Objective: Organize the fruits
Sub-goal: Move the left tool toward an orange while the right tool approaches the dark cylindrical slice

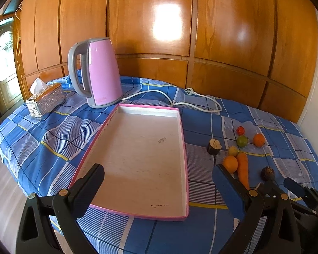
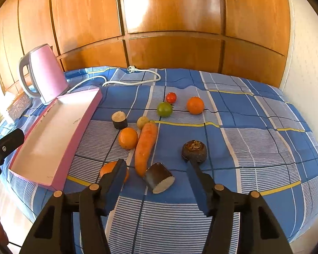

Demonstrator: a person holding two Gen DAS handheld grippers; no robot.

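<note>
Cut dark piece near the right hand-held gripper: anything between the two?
Nothing visible. The cut dark piece lies on the cloth just ahead of the right hand-held gripper, in line with its open gap, untouched. The carrot tip lies close at its left.

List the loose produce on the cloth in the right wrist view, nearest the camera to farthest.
Cut dark chunk → round dark root → orange beside the carrot → upright dark stub → green fruit → red tomato.
</note>
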